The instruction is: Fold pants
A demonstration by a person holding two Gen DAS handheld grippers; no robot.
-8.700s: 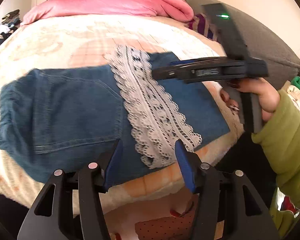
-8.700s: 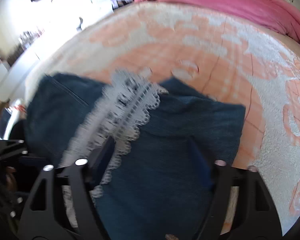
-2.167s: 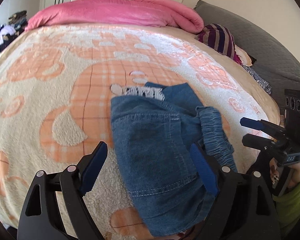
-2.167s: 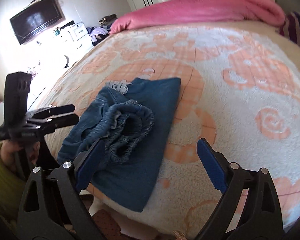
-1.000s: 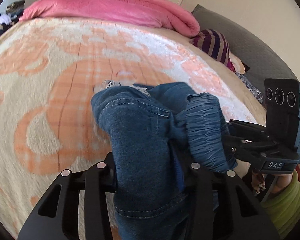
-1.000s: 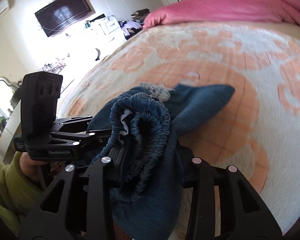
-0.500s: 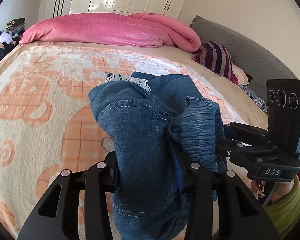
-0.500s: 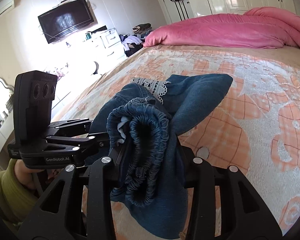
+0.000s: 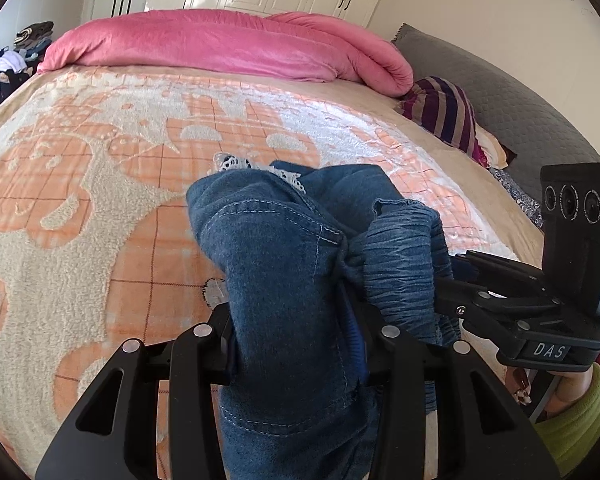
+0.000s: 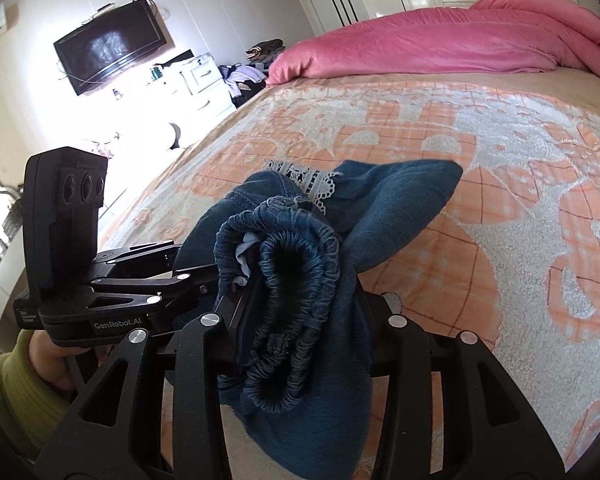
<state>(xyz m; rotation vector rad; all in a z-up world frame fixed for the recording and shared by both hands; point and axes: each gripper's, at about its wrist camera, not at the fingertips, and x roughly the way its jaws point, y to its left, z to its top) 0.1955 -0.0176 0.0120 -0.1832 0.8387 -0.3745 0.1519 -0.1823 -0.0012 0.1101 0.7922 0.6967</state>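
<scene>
The folded blue denim pants (image 9: 284, 280) with white lace trim (image 9: 256, 166) hang in the air above the bed, gripped from both sides. My left gripper (image 9: 296, 336) is shut on one side of the bundle. My right gripper (image 10: 300, 320) is shut on the elastic waistband side (image 10: 296, 248). Each gripper shows in the other's view: the right gripper (image 9: 500, 296) at the right edge, the left gripper (image 10: 140, 280) at the left. The fingertips are hidden inside the denim.
The bed carries a peach and cream patterned blanket (image 9: 100, 184). A pink duvet (image 9: 220, 44) lies rolled at the far end. A striped cushion (image 9: 444, 116) and grey headboard (image 9: 520, 112) are to the right. A wall TV (image 10: 108, 46) and white dresser (image 10: 204, 84) stand left of the bed.
Both grippers closed on the folded pants and lifted the bundle off the blanket. In the last half second it moved slightly further over the bed.
</scene>
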